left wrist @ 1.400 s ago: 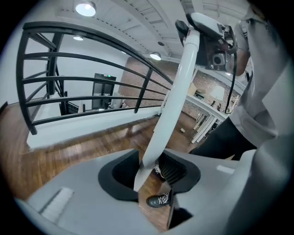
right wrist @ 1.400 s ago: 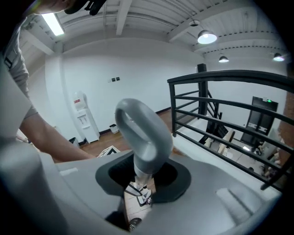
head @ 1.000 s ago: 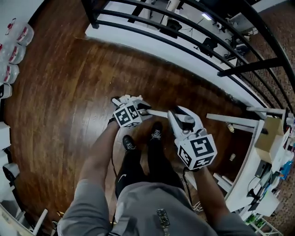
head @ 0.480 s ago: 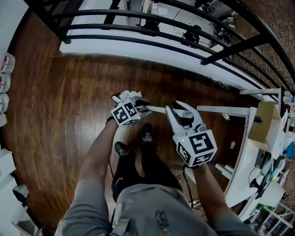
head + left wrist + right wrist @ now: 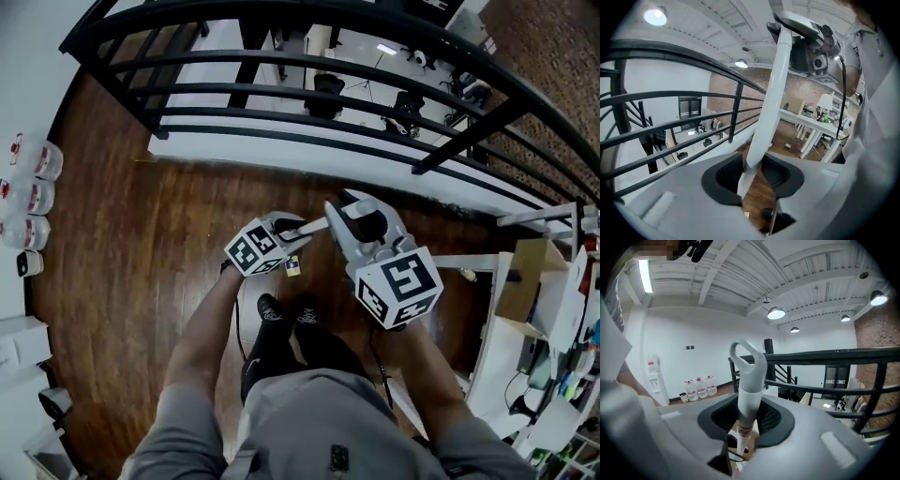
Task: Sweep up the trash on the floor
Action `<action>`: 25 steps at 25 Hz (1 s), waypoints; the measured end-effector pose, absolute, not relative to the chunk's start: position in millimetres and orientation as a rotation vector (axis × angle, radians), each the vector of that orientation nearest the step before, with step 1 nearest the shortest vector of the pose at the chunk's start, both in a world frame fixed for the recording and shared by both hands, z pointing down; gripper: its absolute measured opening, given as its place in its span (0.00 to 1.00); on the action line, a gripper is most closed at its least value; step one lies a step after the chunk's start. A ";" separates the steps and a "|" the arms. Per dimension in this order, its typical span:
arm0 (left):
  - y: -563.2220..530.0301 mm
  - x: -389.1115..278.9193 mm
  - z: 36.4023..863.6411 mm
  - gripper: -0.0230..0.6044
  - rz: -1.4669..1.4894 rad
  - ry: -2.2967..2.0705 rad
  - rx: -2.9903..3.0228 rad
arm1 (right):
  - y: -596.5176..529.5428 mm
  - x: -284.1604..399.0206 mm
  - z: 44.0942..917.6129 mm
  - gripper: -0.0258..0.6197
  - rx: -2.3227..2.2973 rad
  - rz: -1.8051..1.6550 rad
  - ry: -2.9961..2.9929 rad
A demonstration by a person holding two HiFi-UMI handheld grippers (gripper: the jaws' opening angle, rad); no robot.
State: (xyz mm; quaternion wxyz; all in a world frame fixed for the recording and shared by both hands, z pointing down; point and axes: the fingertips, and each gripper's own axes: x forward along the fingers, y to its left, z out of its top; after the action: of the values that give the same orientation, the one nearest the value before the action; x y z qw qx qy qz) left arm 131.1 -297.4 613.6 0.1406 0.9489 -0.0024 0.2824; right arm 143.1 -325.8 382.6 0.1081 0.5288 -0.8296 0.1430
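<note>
I lifted the handle [image 5: 314, 225] toward the railing [image 5: 281, 66]. Left gripper [image 5: 286, 228] just tightened on it; right gripper [image 5: 352, 211] clamps its top. Likely carrying, not sweeping.

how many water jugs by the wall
3. Clear plastic water jugs with red labels stand in a row against the white wall at head view's left edge: far, middle, near. Others may be out of frame.

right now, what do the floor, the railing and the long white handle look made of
Floor: wood planks, dark brown with a gloss; seams, grain and sheen show.
Railing: likely metal, painted black; thin straight bars.
White handle: smooth, slightly matte; plastic or coated metal, can't tell which, though its moulded loop end suggests plastic.
</note>
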 end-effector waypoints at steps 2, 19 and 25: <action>-324.4 129.2 601.4 0.23 0.760 -0.088 2.747 | -346.9 136.1 369.4 0.17 1.542 0.365 -2.454; -473.8 186.5 611.2 0.25 0.592 -0.312 2.658 | -500.2 179.6 380.5 0.17 1.421 0.295 -2.498; -513.1 225.6 620.1 0.25 0.582 -0.442 2.596 | -537.8 220.1 389.0 0.17 1.315 0.304 -2.556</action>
State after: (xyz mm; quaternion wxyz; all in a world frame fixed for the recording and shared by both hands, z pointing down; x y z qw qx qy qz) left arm 225.6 -513.1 620.1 0.2206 0.9389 -0.1597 0.2103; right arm 220.1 -537.8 389.0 0.1253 0.4514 -0.8773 0.1042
